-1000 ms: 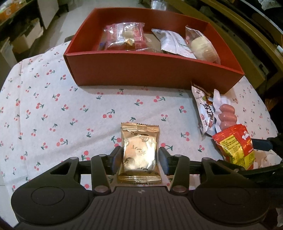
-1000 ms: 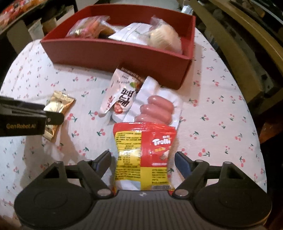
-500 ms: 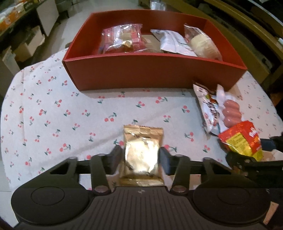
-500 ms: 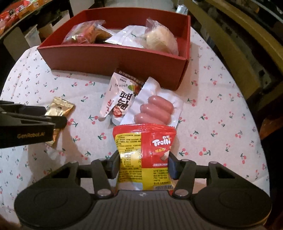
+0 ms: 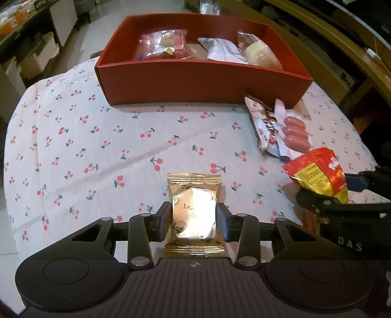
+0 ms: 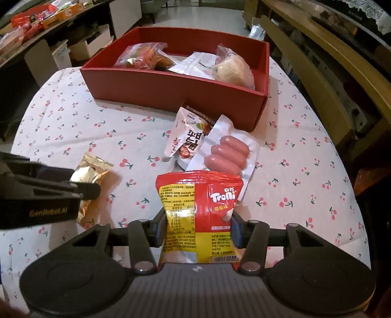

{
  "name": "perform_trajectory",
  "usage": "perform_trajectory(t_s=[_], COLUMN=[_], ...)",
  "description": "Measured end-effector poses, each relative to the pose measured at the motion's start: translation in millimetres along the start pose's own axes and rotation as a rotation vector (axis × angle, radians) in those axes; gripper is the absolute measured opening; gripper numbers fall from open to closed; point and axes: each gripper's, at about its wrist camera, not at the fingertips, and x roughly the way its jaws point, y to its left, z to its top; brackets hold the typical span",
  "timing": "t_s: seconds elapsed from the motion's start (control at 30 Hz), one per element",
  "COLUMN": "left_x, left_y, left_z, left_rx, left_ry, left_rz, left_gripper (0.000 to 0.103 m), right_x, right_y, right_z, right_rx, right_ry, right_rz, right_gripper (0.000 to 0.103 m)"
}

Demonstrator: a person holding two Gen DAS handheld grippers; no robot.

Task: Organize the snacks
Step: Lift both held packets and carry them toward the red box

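My left gripper is shut on a gold foil snack packet and holds it just above the cherry-print cloth. My right gripper is shut on a red and yellow Trolli gummy bag, which stands upright between the pads. Beyond both lies the red box with a pink packet, a white pouch and a clear-wrapped bun inside. In the right wrist view the left gripper comes in from the left with the gold packet.
A sausage pack and a white pouch with red print lie on the cloth in front of the box's right corner. Wooden furniture flanks the table's right side, and shelves with boxes stand at the far left.
The right jaws went from wide apart to pressed on the Trolli bag. The left jaws tightened on the gold packet. Both grippers rose slightly with their packets.
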Motion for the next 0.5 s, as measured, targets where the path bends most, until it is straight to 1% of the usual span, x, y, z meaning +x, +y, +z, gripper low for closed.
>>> perform_trajectory(t_s=[0.23,0.5], left_x=[-12.4,-29.7], left_y=[-2.8,-6.6], left_z=[-2.4,4.9], left_rx=[-0.006,-0.006], left_ry=[-0.03,-0.106], left_rz=[-0.011,-0.01], left_gripper=[0.048,0.048], right_x=[-9.3,-17.0], right_y=[5.8,3.5], right_z=[-0.8,5.4], right_rx=[-0.002,0.026], right_ry=[-0.033,-0.075], right_rz=[-0.002,-0.001], right_gripper=[0.064,0.064])
